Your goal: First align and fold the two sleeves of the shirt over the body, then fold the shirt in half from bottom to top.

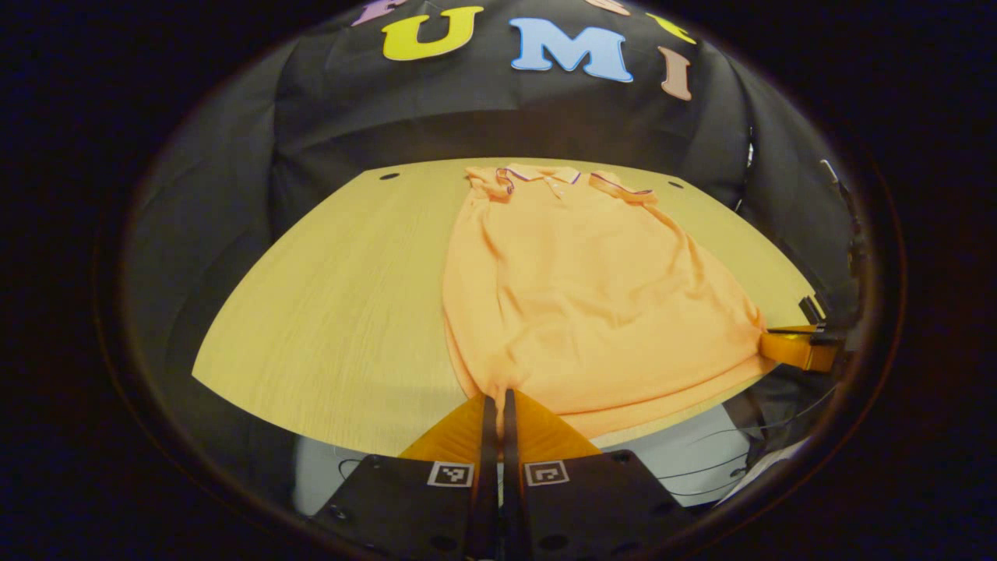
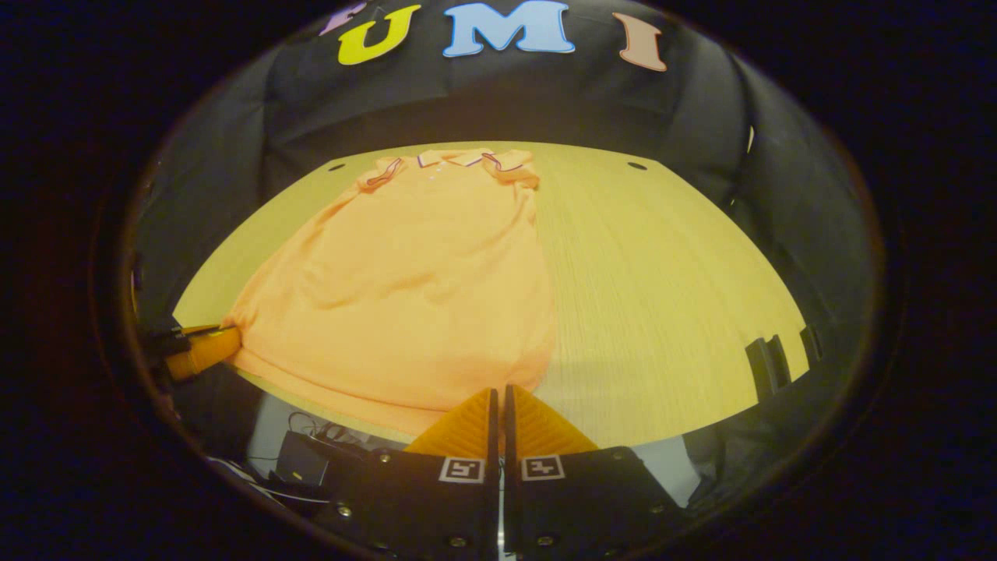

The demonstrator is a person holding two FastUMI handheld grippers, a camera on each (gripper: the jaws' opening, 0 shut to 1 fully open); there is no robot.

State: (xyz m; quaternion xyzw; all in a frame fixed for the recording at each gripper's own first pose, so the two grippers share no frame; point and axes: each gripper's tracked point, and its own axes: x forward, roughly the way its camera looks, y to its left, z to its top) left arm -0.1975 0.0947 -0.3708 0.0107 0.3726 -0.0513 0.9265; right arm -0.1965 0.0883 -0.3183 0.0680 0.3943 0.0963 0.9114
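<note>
I hold the left gripper (image 1: 497, 396) at the near-left hem corner of the orange short-sleeved polo shirt (image 1: 580, 288), its fingers clenched with only a slit between them; the tips meet the hem, so I judge cloth is pinched there, though the bite itself is hidden. The right gripper (image 2: 498, 392) sits likewise at the near-right hem corner, fingers pressed together on the shirt's edge. The shirt lies flat on the pale wooden table (image 1: 343, 312), hem overhanging the near edge, striped collar (image 1: 537, 175) close to the far edge; its long axis runs straight away from both pairs of fingers. Both sleeves appear already folded in, leaving a narrow, faintly wrinkled body. I judge the bottom-to-top fold comes next: both corners carried forward toward the collar, each hand equally placed.
</note>
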